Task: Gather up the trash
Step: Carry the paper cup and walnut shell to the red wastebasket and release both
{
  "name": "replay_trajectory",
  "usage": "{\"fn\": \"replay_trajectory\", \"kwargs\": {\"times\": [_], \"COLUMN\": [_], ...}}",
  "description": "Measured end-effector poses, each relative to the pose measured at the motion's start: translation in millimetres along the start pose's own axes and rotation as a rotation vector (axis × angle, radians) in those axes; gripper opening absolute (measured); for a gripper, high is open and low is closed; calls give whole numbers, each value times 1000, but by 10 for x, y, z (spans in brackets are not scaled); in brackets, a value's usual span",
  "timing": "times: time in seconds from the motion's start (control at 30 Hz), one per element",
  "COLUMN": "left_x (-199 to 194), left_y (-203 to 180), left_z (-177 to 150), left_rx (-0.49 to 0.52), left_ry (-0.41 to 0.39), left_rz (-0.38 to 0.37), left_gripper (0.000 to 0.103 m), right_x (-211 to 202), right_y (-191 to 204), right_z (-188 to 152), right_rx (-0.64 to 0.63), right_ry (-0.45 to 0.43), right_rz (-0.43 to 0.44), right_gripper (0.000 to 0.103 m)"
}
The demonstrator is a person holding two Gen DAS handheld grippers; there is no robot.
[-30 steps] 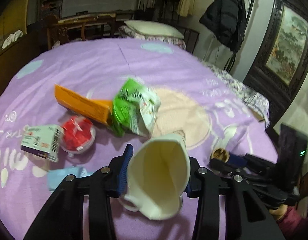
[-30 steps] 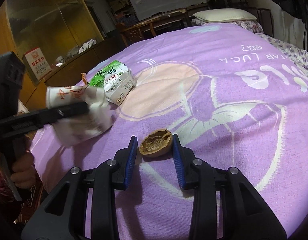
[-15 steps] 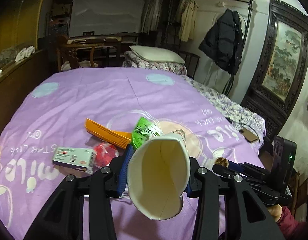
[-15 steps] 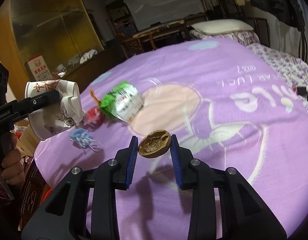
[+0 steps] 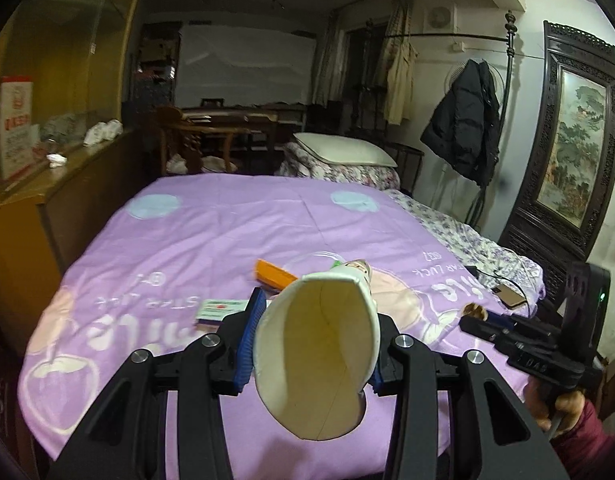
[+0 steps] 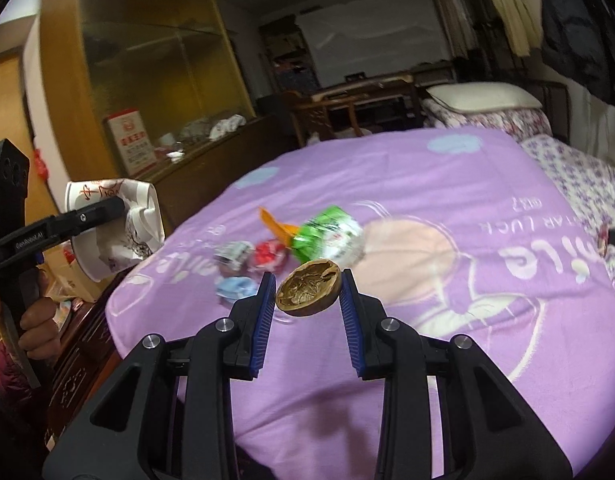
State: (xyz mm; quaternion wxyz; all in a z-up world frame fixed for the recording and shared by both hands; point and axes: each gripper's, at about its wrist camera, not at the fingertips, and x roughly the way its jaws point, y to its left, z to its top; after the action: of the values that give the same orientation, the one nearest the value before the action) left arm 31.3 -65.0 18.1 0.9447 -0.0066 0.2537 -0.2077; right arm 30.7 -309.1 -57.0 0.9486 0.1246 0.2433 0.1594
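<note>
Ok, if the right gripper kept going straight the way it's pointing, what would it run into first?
Probably the green wrapper on the purple bedspread. The right gripper, shut on a walnut shell, points slightly downward at the litter pile, though depth is unclear.

The bedspread (image 6: pixel 427 184) is lilac with pale blue clouds, white lettering and a peach cartoon figure. On it lie a green-and-white wrapper (image 6: pixel 327 236), an orange packet (image 5: pixel 273 274) and a red lump (image 6: pixel 267 254). The crushed paper cup (image 5: pixel 319 360) is cream inside, the walnut shell (image 6: pixel 308 288) golden brown.
</note>
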Motion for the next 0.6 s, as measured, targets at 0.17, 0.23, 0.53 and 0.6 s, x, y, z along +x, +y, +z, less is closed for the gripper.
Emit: {"fn": "replay_trajectory", "kwargs": {"times": [0.17, 0.23, 0.53, 0.6], "left_x": [-469, -660, -1236, -1325], "left_y": [263, 406, 1161, 1385], "left_z": [-103, -162, -612, -803], "left_rx": [-26, -40, -129, -168], "left_ry": [-42, -55, -13, 20], "left_rz": [74, 112, 290, 331], "left_gripper": [43, 43, 44, 44], "right_x": [-87, -90, 99, 178], "right_y": [303, 430, 1075, 1223], "right_z": [55, 68, 47, 10], "right_rx": [-45, -62, -137, -152], "right_ry": [-10, -7, 46, 70], "right_rz": [47, 67, 182, 211], "right_gripper": [34, 34, 34, 34]}}
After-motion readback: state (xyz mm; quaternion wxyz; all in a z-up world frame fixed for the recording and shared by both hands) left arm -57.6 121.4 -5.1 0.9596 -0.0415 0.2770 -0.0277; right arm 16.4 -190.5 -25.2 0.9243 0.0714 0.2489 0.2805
